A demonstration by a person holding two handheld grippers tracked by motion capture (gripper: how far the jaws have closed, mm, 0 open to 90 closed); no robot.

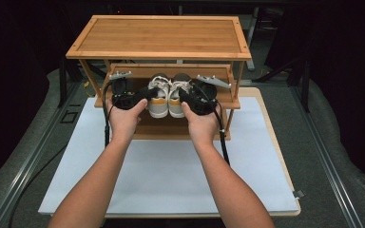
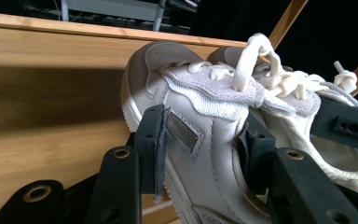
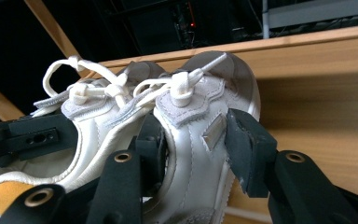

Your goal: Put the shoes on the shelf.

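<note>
A pair of small white sneakers with tan heels sits side by side at the front of a bamboo shoe rack [image 1: 161, 35], under its top board, heels toward me. My left gripper [image 1: 148, 94] [image 2: 205, 144] is shut on the left shoe [image 1: 158, 105] [image 2: 196, 107], one pad on each side of it. In the same way my right gripper [image 1: 183, 95] [image 3: 198, 149] is shut on the right shoe [image 1: 176, 105] [image 3: 191, 121]. Toes point at the rack's back board [image 2: 51, 93]. I cannot tell whether the soles rest on the shelf.
The rack stands at the far end of a white mat [image 1: 171, 175] on a wood-edged table. Its slanted side struts [image 3: 51, 28] flank the shoes, and a lower shelf [image 1: 171, 130] lies beneath them. Cables [image 1: 107, 128] trail from both grippers. Dark surroundings ring the table.
</note>
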